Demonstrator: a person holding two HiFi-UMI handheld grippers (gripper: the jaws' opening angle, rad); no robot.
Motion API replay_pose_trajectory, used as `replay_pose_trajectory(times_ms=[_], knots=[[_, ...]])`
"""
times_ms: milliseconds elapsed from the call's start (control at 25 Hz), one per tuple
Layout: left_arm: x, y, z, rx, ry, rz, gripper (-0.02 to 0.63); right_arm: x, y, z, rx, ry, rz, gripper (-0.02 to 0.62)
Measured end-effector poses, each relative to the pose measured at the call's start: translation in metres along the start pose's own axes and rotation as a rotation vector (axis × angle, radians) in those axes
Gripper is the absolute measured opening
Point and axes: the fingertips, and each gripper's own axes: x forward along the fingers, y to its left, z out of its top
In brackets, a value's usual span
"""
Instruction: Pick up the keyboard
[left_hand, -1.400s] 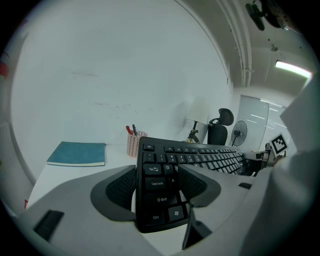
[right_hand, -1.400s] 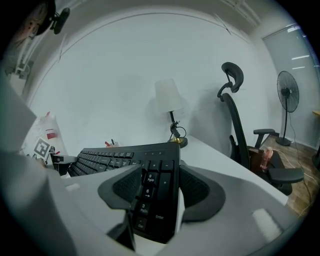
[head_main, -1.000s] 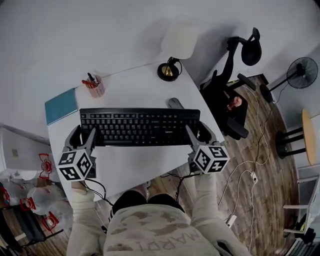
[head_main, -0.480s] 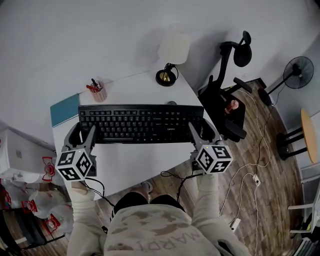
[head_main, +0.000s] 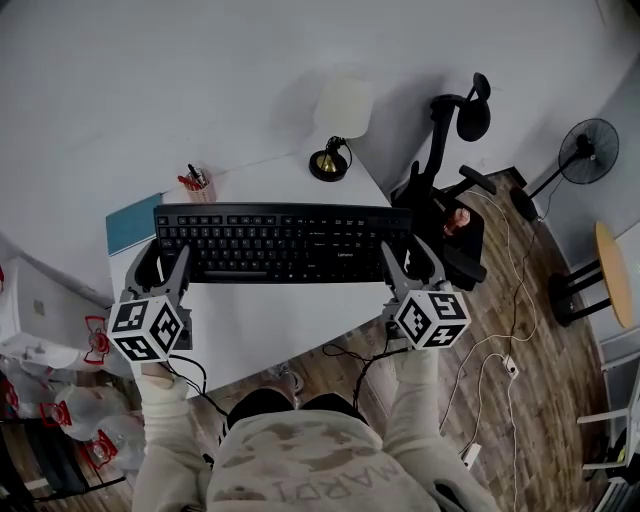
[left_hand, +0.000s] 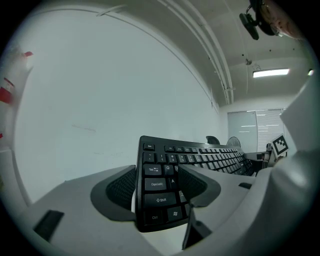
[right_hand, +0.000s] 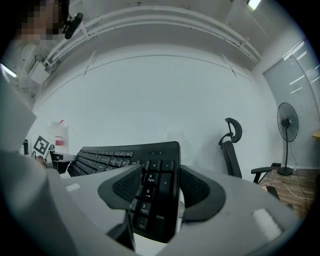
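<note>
A black full-size keyboard (head_main: 280, 243) hangs level above the white desk (head_main: 270, 325), held at both ends. My left gripper (head_main: 162, 262) is shut on its left end, pads pressing front and back edges beside the Shift and Caps Lock keys (left_hand: 159, 192). My right gripper (head_main: 408, 260) is shut on the number-pad end (right_hand: 152, 192) in the same way. In the left gripper view the keyboard runs off to the right; in the right gripper view it runs off to the left, with only wall behind it.
On the desk stand a lamp (head_main: 330, 160), a pen cup (head_main: 195, 182) and a teal notebook (head_main: 132, 222). A black office chair (head_main: 450, 200) sits right of the desk. A fan (head_main: 585, 150), a round wooden table (head_main: 612, 272) and floor cables (head_main: 490, 350) lie further right.
Both grippers have risen together with the keyboard, which now sits higher above the desk. The grey thing behind its right end is now covered by the keyboard.
</note>
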Motion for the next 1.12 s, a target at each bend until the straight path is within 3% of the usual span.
replay_pose_trajectory(times_ms=[1120], knots=[[-0.044, -0.033, 0.063, 0.055, -0.182, -0.011, 0.268, -0.044, 0.008, 0.068, -0.052, -0.179, 0.028, 0.249]])
